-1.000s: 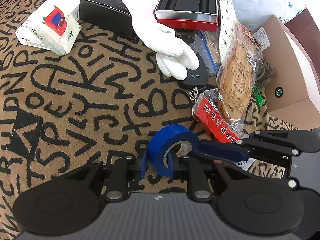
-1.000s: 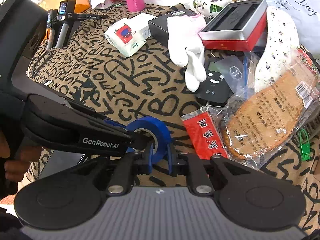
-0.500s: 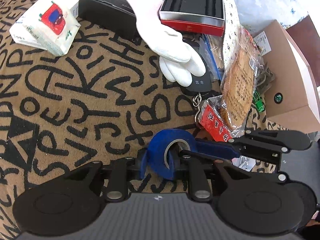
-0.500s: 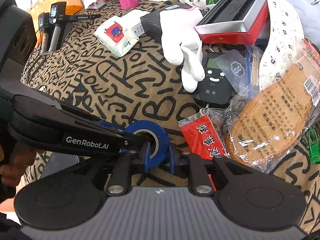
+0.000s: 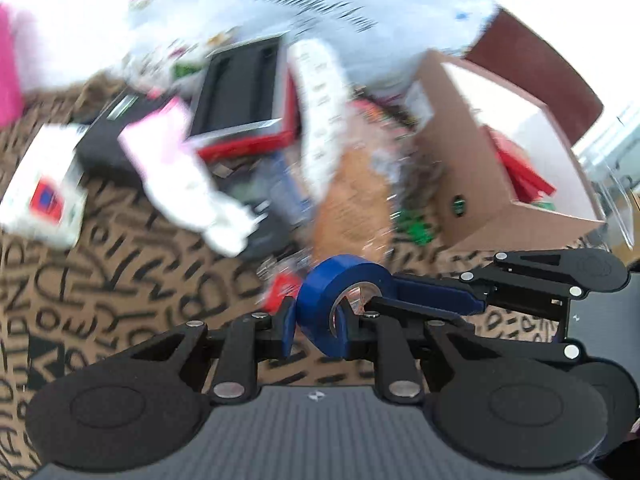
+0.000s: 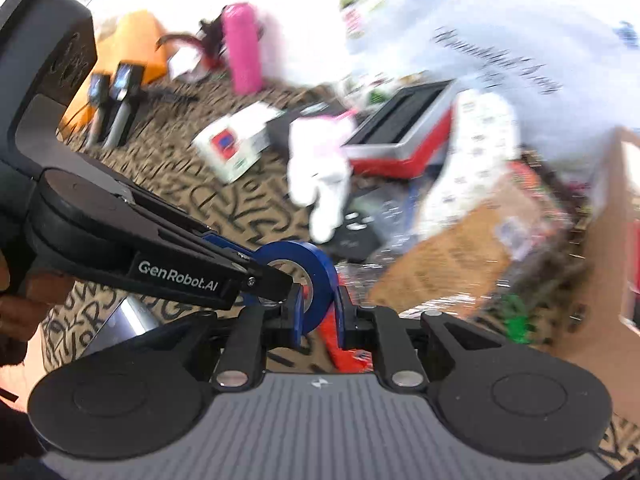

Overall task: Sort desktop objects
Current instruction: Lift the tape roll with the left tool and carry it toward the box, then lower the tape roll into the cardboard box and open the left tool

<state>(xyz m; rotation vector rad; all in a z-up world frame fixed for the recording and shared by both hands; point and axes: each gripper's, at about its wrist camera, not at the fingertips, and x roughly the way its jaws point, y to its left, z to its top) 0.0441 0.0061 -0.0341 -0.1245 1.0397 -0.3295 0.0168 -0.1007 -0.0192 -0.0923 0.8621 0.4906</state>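
Observation:
A blue tape roll [image 5: 340, 280] hangs above the lettered cloth [image 5: 120, 280], gripped from two sides. My left gripper [image 5: 316, 332] is shut on the roll's wall, one finger outside and one in the core. My right gripper [image 5: 372, 302] reaches in from the right and clamps the opposite wall. In the right wrist view the tape roll [image 6: 316, 256] sits between the right gripper [image 6: 318, 316] fingers, whose jaws are closing on its wall. The left gripper [image 6: 280, 280] comes in from the left. Both views are blurred by motion.
An open cardboard box [image 5: 480, 216] stands at the right with red items inside. On the cloth lie a white glove [image 5: 188, 184], a red-and-black tray box [image 5: 240, 92], a tissue pack [image 5: 40, 188] and bagged insoles [image 5: 352, 192]. A pink bottle [image 6: 242, 48] stands at the back.
Both grippers have risen together with the tape roll, lifting it off the cloth. The views have tipped up and now show more of the cardboard box.

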